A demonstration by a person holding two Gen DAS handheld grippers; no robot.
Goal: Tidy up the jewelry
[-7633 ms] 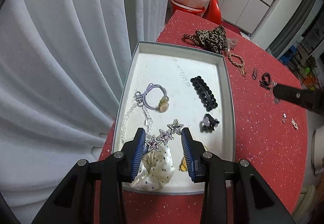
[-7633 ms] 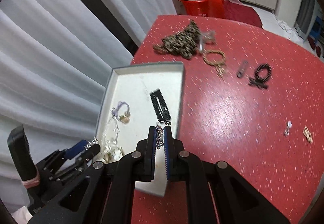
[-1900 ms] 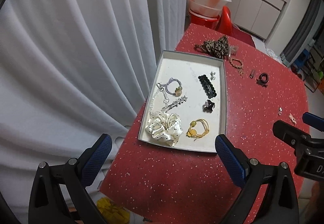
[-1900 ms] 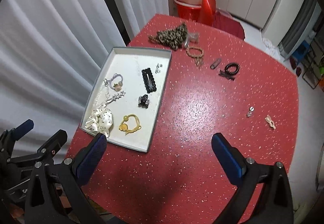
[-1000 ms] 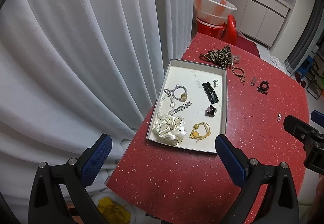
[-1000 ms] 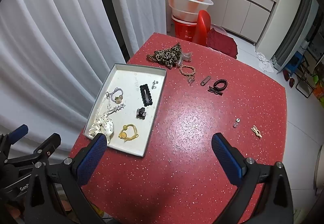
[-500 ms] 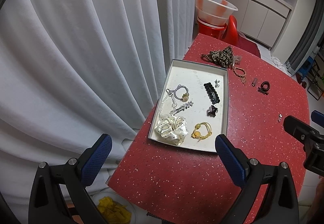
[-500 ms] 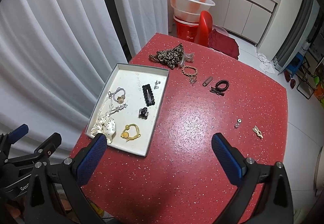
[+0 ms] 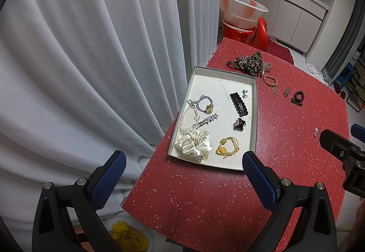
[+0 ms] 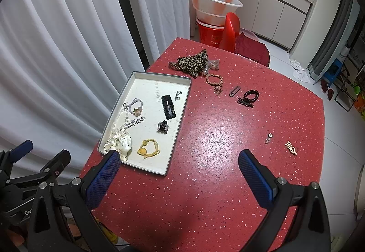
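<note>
Both grippers hang above the near edge of the red speckled desk (image 10: pixel 216 128), each spread wide with nothing between its blue pads: the left gripper (image 9: pixel 183 180) over the near left corner, the right gripper (image 10: pixel 179 177) further along the near edge.

A shallow grey tray (image 10: pixel 181 115) with a white floor lies along the desk's left edge. In it sit a cream scrunchie with black dots (image 10: pixel 119 142) at the near left corner, a yellow hair tie (image 10: pixel 148 149) beside it, a small black claw clip (image 10: pixel 162 126), a long black hair clip (image 10: pixel 168 106), a silver star clip (image 10: pixel 136 122), a lilac hair tie (image 10: pixel 135 107) and tiny silver earrings (image 10: pixel 178 94) by the right wall.

Outside the tray, near the far edge, lie a leopard-print scrunchie (image 10: pixel 192 62), a braided bracelet (image 10: pixel 214 81), a dark flat clip (image 10: pixel 234 91) and a black coil tie (image 10: pixel 249 95). Towards the right edge rest a small charm (image 10: pixel 268 138) and a beige clip (image 10: pixel 291 148).
</note>
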